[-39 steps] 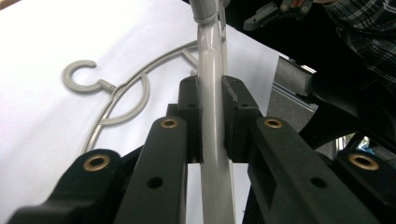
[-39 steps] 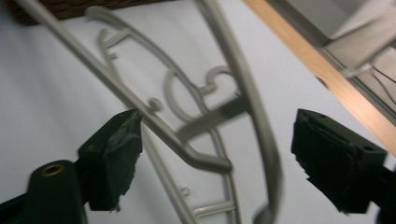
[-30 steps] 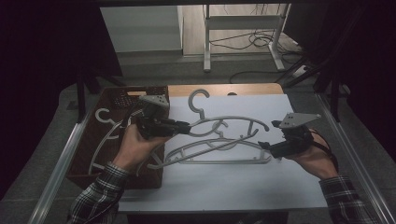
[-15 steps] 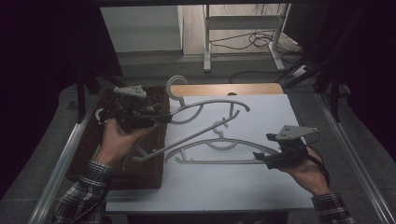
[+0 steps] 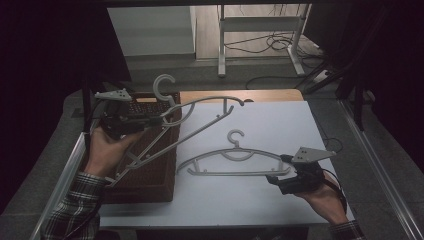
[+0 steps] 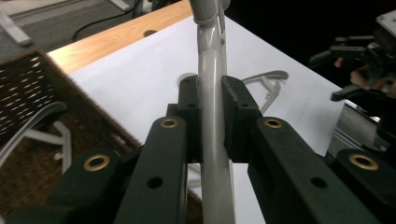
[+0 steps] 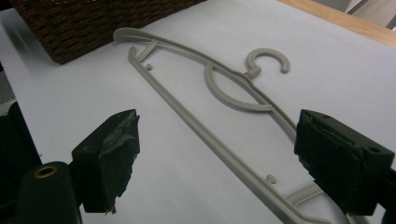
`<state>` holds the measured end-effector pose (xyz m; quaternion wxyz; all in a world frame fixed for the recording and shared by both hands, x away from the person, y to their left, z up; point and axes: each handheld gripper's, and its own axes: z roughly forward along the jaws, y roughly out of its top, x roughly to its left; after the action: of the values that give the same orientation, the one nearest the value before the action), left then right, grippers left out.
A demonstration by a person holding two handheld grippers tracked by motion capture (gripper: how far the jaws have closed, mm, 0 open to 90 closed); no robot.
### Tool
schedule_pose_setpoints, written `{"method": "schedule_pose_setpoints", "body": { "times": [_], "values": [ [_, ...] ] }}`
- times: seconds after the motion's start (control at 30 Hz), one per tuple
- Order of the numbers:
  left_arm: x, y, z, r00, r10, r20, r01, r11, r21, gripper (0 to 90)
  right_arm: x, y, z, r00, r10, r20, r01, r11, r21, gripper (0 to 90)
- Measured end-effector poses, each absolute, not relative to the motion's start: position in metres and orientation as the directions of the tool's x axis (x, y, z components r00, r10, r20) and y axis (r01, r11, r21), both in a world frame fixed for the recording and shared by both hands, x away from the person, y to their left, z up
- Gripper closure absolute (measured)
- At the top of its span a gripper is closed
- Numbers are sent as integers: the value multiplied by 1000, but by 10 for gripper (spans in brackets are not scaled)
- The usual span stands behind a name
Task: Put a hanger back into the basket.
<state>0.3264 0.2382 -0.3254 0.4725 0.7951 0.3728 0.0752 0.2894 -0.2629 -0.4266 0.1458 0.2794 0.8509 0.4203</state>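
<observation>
high view: the left gripper [image 5: 150, 120] holds a grey hanger [image 5: 200, 117] tilted over the wicker basket [image 5: 150, 182]. left gripper view: jaws clamp its arm (snugly). right gripper view: the right gripper [image 7: 215, 163] gapes, a second hanger [image 7: 210, 93] lies flat on the white table [image 7: 70, 102].

On the table [image 5: 260, 200] the basket [image 5: 150, 185] sits at the left edge, partly under the lifted hanger [image 5: 200, 112], which slants from over the basket out above the table's far left part (its hook up beyond the basket's back rim). The left gripper [image 5: 150, 120] clamps it there. To the right, the second hanger [image 5: 235, 162] lies flat mid-table, hook pointing away, with the right gripper [image 5: 282, 170] at its right end.
</observation>
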Motion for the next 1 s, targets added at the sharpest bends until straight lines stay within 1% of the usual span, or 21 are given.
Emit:
{"method": "schedule_pose_setpoints", "body": {
  "times": [0.4, 0.57, 1.0],
  "values": [
    [321, 283, -334, 621, 751, -223, 533, -197, 823, 805, 279, -264, -437, -808, 589, 4, 364, 494, 789, 148],
    [318, 302, -343, 573, 785, -235, 545, -151, 824, 805, 278, -263, -440, -810, 587, 4, 367, 502, 783, 147],
    [309, 348, -362, 475, 849, -232, 548, -79, 833, 804, 278, -260, -446, -816, 578, -5, 369, 527, 766, 147]
  ]
}}
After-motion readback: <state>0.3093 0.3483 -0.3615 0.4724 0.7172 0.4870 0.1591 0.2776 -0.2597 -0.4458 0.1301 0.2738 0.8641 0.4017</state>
